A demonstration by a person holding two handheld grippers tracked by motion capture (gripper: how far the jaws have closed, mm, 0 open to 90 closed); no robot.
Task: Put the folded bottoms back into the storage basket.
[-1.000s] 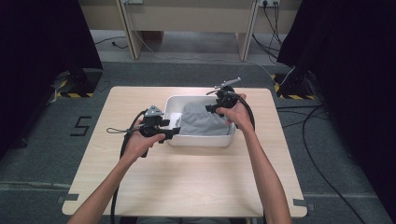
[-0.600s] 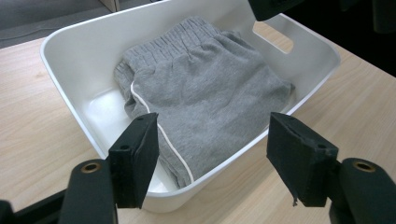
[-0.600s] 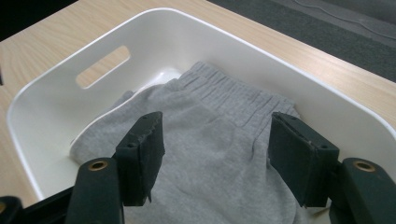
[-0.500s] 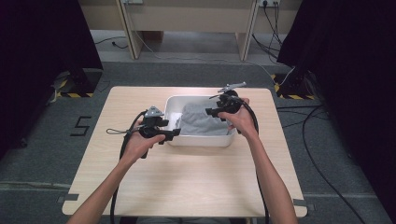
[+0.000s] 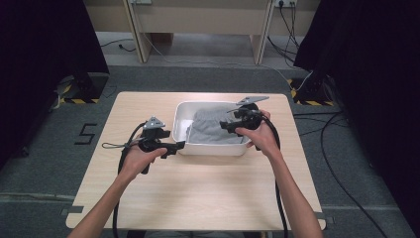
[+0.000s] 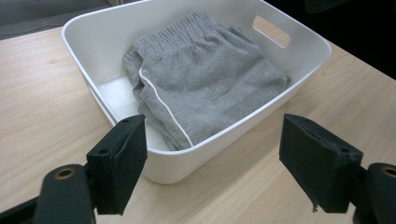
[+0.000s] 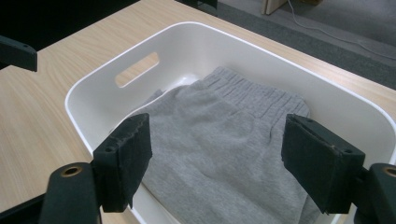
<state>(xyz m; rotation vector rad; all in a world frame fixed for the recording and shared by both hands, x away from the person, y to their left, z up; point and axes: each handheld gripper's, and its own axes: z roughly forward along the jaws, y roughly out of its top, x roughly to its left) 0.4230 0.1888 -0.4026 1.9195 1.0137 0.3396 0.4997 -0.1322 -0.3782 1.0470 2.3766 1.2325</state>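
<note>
Pale wooden table (image 5: 198, 198), grey floor (image 5: 49, 163)

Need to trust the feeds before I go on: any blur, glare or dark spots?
High view: soft overall, black curtains at both sides, table evenly lit. Left gripper view: shorts sharp, mild sheen on the bin wall. Right gripper view: sharp, no glare, dark corner at top left.

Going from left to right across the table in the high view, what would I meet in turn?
Left gripper → white tub's near-left wall → folded grey shorts → right gripper, fingers apart over the shorts → the hand holding it.
</note>
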